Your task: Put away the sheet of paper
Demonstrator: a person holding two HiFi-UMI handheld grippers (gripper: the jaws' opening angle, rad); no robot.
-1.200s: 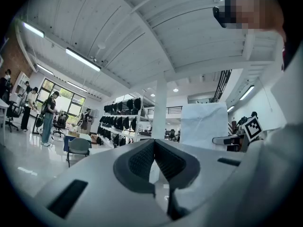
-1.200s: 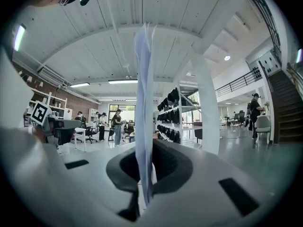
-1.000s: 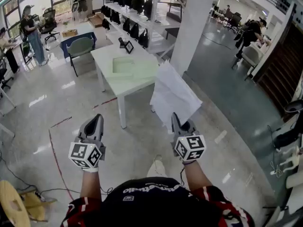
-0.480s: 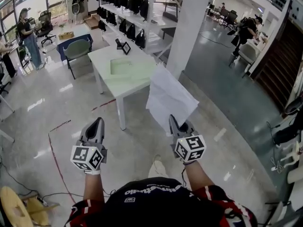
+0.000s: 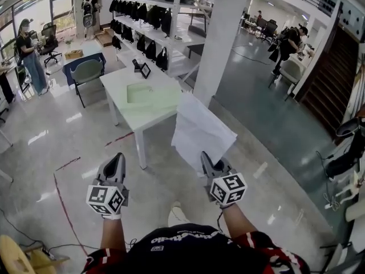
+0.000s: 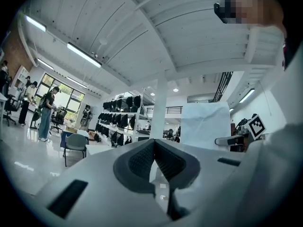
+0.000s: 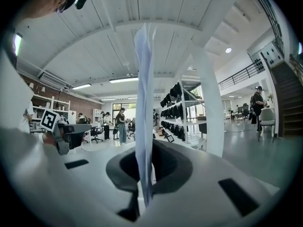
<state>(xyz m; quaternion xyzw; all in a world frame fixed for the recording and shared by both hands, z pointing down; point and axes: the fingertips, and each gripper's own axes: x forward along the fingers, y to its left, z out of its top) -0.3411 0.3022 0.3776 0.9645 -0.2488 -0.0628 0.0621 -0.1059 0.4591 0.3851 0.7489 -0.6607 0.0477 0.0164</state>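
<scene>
The right gripper (image 5: 206, 156) is clenched on the near edge of the sheet of paper (image 5: 201, 131). The sheet stands up from its jaws in the air ahead of the person, to the right of the white table (image 5: 122, 80) and nearer than the white pillar (image 5: 223, 39).

The head view shows the sheet's broad, creased face. The right gripper view shows it edge-on instead, as a thin upright strip pinched between the dark pads (image 7: 163, 162).

The left gripper (image 5: 116, 158) is held level to the left, well apart from the sheet. Its own view shows the jaws pressed together at the tips with nothing between them. That view also shows the flat face of the paper off to the right.

Only the head view shows the pale green mat (image 5: 149, 95) lying on the table. It also shows the shelves of dark bags (image 5: 149, 24) beyond the table.
</scene>
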